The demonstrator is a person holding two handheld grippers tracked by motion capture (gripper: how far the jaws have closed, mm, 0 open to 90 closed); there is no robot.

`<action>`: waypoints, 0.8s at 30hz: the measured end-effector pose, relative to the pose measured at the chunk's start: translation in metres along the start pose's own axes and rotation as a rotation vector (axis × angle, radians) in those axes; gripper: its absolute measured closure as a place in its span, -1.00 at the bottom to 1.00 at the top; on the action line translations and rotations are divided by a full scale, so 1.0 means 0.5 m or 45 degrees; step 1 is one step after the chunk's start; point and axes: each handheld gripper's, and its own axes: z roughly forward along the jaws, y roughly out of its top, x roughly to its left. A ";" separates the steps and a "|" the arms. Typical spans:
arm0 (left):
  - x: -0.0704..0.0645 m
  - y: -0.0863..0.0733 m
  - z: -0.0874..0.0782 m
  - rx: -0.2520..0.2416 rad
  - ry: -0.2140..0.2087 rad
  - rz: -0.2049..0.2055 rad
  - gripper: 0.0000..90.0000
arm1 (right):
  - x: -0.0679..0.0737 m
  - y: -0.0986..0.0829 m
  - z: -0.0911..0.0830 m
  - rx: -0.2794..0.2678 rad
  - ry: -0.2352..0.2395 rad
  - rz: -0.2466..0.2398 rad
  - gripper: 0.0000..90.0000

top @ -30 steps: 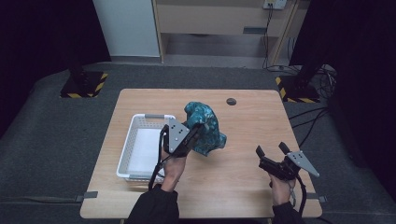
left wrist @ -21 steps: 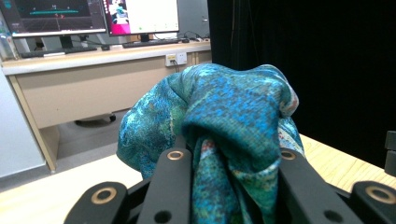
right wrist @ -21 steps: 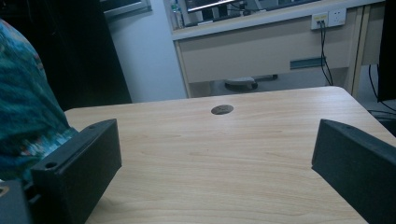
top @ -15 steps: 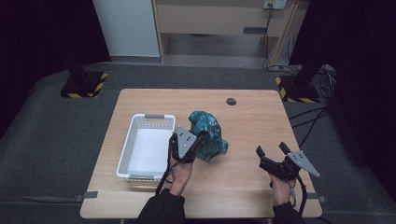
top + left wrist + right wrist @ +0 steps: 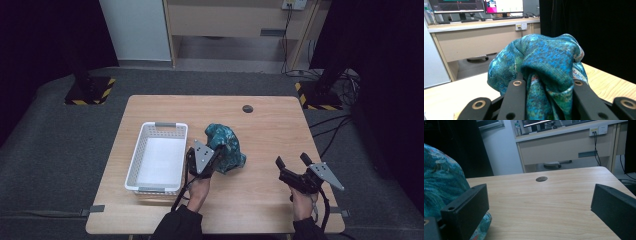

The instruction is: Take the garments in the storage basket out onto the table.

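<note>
Cloth point(image 5: 226, 147), teal patterned knit, sits bunched in a heap on the table point(image 5: 260, 130) just right of the white basket point(image 5: 156, 159), near the table's middle. Left gripper point(image 5: 212, 159) is clamped on a fold at the near edge of the heap; the left gripper view shows fabric point(image 5: 544, 75) pinched between the two black jaws and mounding above them, so the grip is on a gathered ridge rather than a single layer, which likely explains why the whole lump moves as one piece. Bulk of the heap looks to be resting on the wood, not hanging, so the grip carries little load right now. Basket is empty, with its long side next to the cloth, which reads as the drop target: short sideways carry to the left. Right gripper point(image 5: 292, 167) hovers over bare table well off to the right, jaws spread wide with nothing between them; its own view shows the cloth point(image 5: 444, 185) at the left edge and clear wood ahead. Parked there, I'd guess, to stay out of the way or to take a second corner if the lump needs spreading. Small dark round disc point(image 5: 247, 108) sits toward the far edge, clear of everything. Risk: loose folds may snag the basket rim on the way over.
</note>
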 end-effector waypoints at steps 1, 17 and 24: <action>0.000 -0.004 0.001 0.002 0.005 -0.003 0.68 | 0.000 0.000 0.000 -0.001 -0.001 0.000 -0.97; -0.003 -0.050 0.011 0.016 0.058 -0.029 0.53 | 0.002 -0.001 0.000 0.003 0.005 -0.003 -0.97; 0.001 -0.067 0.013 0.020 0.059 -0.041 0.55 | 0.003 -0.001 0.001 0.001 0.004 -0.004 -0.96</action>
